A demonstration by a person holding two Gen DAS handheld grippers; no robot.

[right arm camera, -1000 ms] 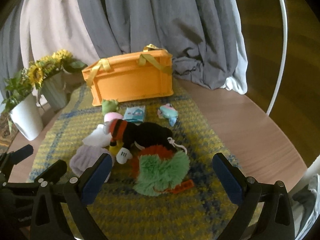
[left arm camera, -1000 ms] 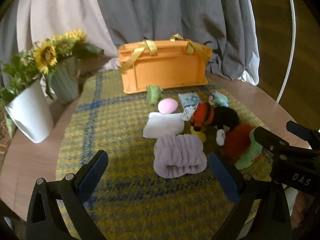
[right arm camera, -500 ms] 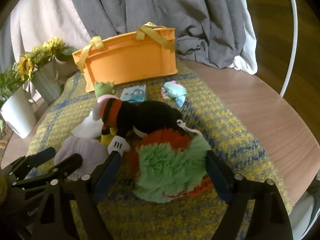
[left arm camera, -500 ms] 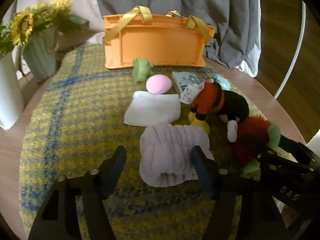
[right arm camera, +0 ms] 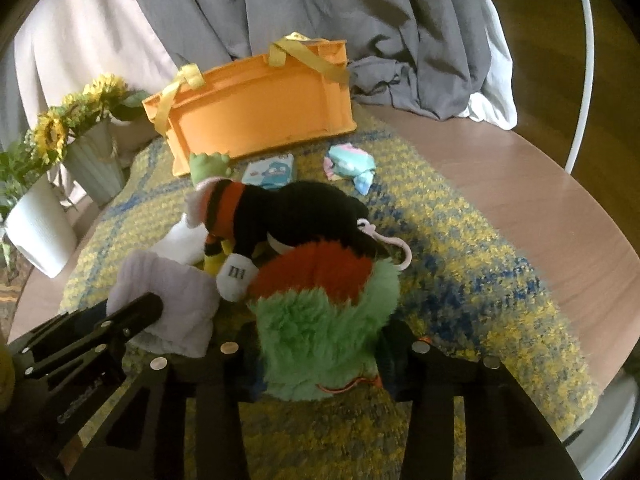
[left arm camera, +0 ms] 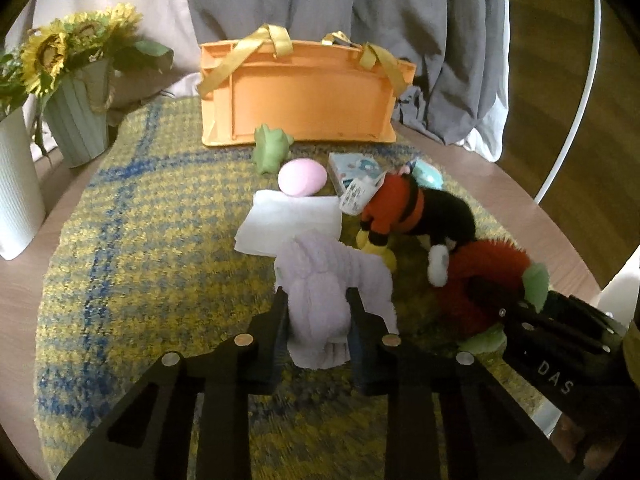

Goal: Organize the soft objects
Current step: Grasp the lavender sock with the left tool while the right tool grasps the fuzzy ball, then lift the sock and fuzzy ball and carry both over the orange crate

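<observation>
My left gripper [left arm camera: 318, 320] is shut on a lilac ribbed towel roll [left arm camera: 332, 280], squeezed between its fingers on the yellow-blue mat [left arm camera: 140, 240]. My right gripper [right arm camera: 320, 356] is shut on a green and red furry plush [right arm camera: 320, 320]. A black, red and orange plush [right arm camera: 280, 216] lies just behind it, touching it. Further back lie a white folded cloth [left arm camera: 292, 220], a pink egg-shaped toy [left arm camera: 301, 178], a small green plush [left arm camera: 272, 148], a printed packet [left arm camera: 352, 168] and a pastel plush [right arm camera: 352, 164]. An orange crate with yellow handles [left arm camera: 304, 96] stands at the mat's far edge.
Two vases with sunflowers [left arm camera: 76, 120] and a white vase [left arm camera: 16, 192] stand at the left on the round wooden table [right arm camera: 540, 208]. Grey curtains hang behind. A white hoop [left arm camera: 576, 100] rises at the right.
Both grippers moved forward and down, then closed: the left onto the lilac towel roll, the right onto the green and red plush. The towel is now pinched narrower.
</observation>
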